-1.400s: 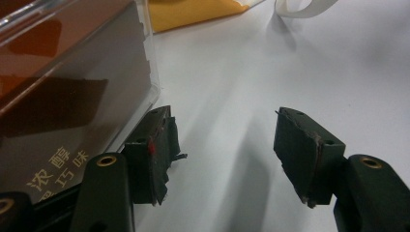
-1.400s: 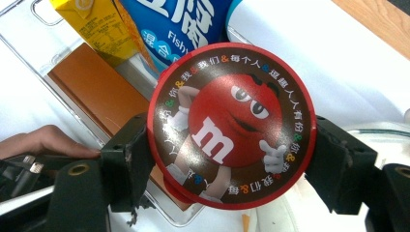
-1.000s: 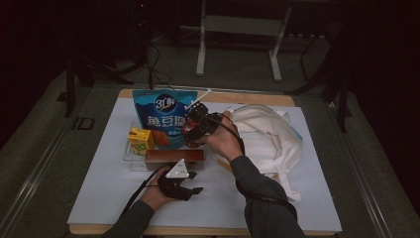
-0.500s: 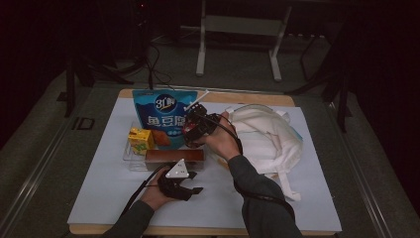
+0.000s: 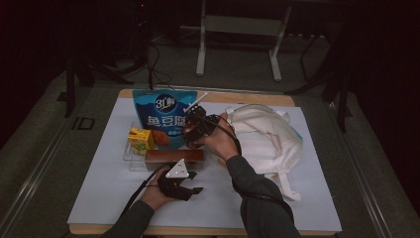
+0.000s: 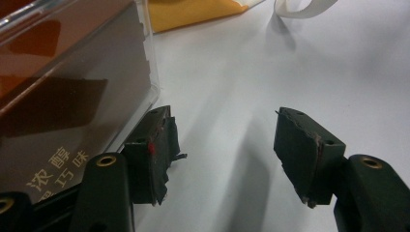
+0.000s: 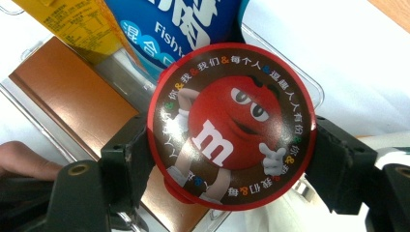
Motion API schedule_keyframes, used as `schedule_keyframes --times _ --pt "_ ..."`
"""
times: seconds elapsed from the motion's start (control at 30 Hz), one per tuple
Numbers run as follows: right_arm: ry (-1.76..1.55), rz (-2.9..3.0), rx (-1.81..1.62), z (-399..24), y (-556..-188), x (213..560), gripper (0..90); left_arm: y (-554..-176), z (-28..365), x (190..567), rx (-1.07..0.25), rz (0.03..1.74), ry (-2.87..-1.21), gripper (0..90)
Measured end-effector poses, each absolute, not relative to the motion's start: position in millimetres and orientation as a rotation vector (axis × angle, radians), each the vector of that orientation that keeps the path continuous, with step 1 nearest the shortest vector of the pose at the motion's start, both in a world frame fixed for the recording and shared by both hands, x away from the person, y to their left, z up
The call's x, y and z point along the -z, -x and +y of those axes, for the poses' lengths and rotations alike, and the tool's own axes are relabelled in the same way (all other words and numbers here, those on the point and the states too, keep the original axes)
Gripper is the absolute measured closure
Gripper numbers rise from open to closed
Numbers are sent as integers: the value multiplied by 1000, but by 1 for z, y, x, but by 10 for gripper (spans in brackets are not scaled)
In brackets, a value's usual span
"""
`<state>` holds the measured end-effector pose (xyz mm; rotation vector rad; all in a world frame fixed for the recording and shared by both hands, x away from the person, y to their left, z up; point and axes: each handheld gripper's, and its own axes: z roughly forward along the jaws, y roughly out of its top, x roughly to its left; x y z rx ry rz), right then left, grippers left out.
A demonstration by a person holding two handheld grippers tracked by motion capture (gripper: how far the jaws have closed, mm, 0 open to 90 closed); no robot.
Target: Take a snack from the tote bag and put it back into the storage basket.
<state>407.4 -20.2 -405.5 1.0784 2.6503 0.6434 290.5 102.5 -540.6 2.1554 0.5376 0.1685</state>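
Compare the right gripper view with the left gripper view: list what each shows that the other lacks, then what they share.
Right gripper view alone: the right gripper shut on a round red candy tin, with a blue snack bag and a yellow carton beyond it.

Left gripper view alone: the left gripper open on nothing, low over the white table cover, plus a white strap.

Both: the brown chocolate box in its clear tray.

A white-covered table (image 5: 99, 198) carries a clear tray (image 5: 130, 157) and a white cloth bag (image 5: 267, 139).
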Motion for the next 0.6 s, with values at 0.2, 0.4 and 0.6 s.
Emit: schedule_keyframes --times 0.2,0.4,0.6 --pt "-1067 2645 -613 -18 -407 408 257 -290 102 541 -170 537 -2156 392" --pt "-1074 2641 -608 -17 -407 409 258 -290 102 541 -170 537 -2157 392" --pt "-1068 2620 -601 -17 -407 411 257 -290 102 541 -170 537 -2156 392"
